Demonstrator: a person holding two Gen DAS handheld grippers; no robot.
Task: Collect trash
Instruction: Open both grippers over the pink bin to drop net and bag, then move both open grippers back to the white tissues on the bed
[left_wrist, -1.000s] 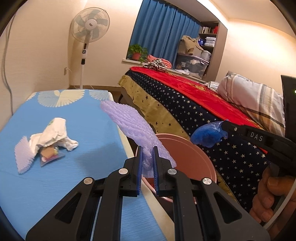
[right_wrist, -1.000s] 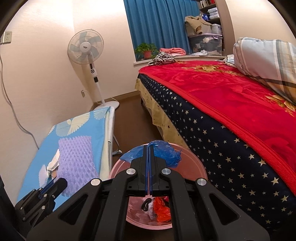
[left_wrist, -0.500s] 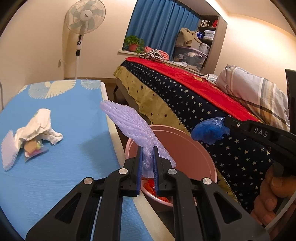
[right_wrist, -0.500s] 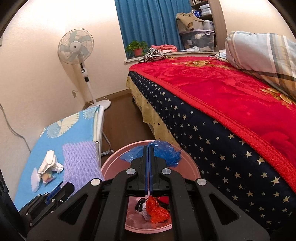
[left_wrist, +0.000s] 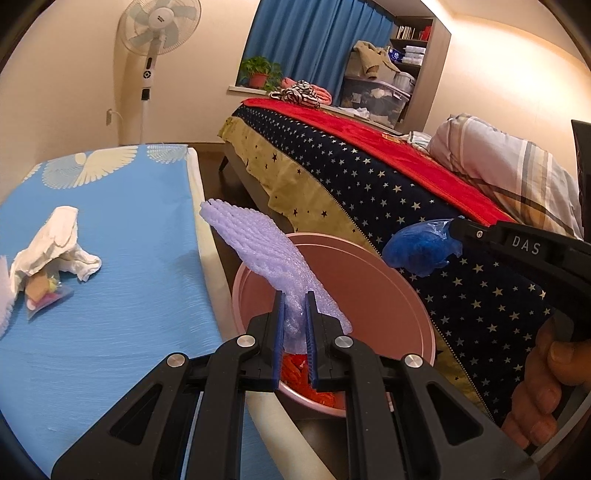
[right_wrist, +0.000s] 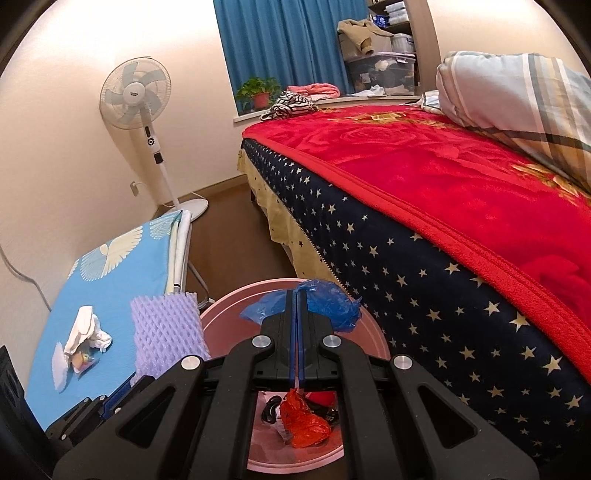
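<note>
Both tools have sunk toward the round pink plastic bin (left_wrist: 388, 284): the left tool (left_wrist: 294, 295) pinches purple foam netting (left_wrist: 258, 247), the right tool (right_wrist: 296, 295) crumpled blue plastic (right_wrist: 332, 302), both above its rim.

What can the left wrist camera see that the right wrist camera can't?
Only the left wrist view shows the person's bare hand gripping a handle. Only the right wrist view shows the crumpled orange plastic bag lying whole at the bottom of the round pink bin. Both show the purple foam net sleeve in the left hand-held gripper and the blue plastic bag in the right hand-held gripper.
</note>
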